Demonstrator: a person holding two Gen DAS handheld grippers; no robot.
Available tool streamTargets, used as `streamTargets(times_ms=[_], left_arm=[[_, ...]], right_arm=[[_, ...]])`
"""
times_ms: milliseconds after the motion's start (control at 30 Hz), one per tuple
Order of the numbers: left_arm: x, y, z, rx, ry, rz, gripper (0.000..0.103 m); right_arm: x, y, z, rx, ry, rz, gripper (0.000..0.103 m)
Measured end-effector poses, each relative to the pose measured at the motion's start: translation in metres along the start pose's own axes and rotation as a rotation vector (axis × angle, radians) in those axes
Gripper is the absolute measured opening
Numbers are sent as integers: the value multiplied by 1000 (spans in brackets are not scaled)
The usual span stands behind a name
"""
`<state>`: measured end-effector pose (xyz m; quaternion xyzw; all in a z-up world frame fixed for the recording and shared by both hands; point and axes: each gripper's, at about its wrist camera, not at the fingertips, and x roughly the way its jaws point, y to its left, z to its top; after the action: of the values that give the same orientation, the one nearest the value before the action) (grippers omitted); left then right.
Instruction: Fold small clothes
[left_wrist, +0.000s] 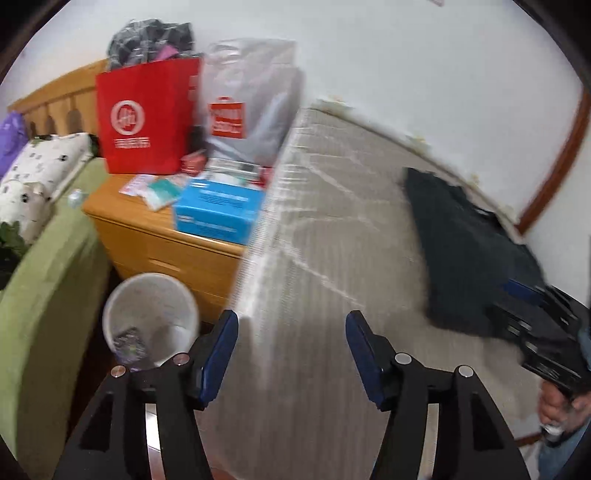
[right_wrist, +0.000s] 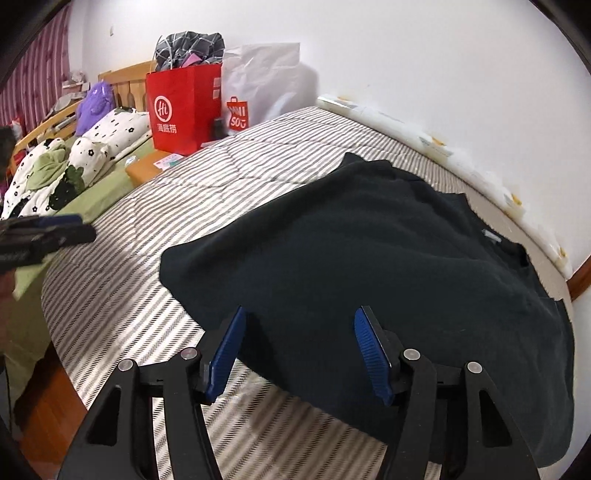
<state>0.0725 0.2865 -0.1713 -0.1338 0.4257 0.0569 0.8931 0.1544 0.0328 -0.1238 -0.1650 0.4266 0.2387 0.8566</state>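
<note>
Along the far left of the left wrist view runs a green-covered bed (left_wrist: 48, 280) with a white flower-print pillow (left_wrist: 35, 177) on it, backed by a slatted wooden headboard (left_wrist: 55, 99). Below it stands a round white waste bin (left_wrist: 151, 317) with some crumpled wrapping at its bottom. Just beside the bin is a light wooden bedside cabinet (left_wrist: 162, 240); on its top stand a red paper shopping bag (left_wrist: 146, 118) stuffed with dark checked fabric, a translucent grey plastic bag (left_wrist: 255, 99) with a red logo, and a blue cardboard box (left_wrist: 218, 210).

Right of the cabinet lies the grey-and-white striped quilted mattress (left_wrist: 325, 229), much blurred in this view. The left gripper (left_wrist: 291, 321) hangs above the mattress's near edge, its blue-padded jaws spread wide with nothing between them.

Further right, a dark, nearly black knitted sweater (right_wrist: 369, 251) lies spread flat on the mattress, close to the white wall (right_wrist: 406, 55) on the far side. In the right wrist view the right gripper (right_wrist: 299, 317) hangs over the sweater's near hem, jaws likewise wide apart and gripping nothing; whether the pads touch the cloth cannot be told. The left wrist view shows this gripper at its right edge, beside the sweater's near corner, with the person's hand (left_wrist: 557, 410) beneath it.
</note>
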Motion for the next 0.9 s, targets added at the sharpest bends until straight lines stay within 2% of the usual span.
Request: streamTargets(times_ms=[67,167,267,500,633,767,900], left_arm=[[10,8,11,-9,9,12,58],[25,6,34,1,12,-17,58],[45,-12,61,51,16,-33,58],[100,-59,114,137,17,-37,58],[122,-79,130,200,10,-1,58],[134,-88,141,217,11,4,61],[141,-95,144,242,19,15,67]], right_arm=[[-3,9,-1,-8,-16,5,61],[-1,24,-1,-54,-32,3,61],[4,39,-2,-92,-24,3,61],[14,50,-5,-114,-49,-69,61],[19,57,-4,-140,-59,-109,64],[25,62,-3,-168,-63,-140,68],[29,65,-3,-172,-79,-160,69]])
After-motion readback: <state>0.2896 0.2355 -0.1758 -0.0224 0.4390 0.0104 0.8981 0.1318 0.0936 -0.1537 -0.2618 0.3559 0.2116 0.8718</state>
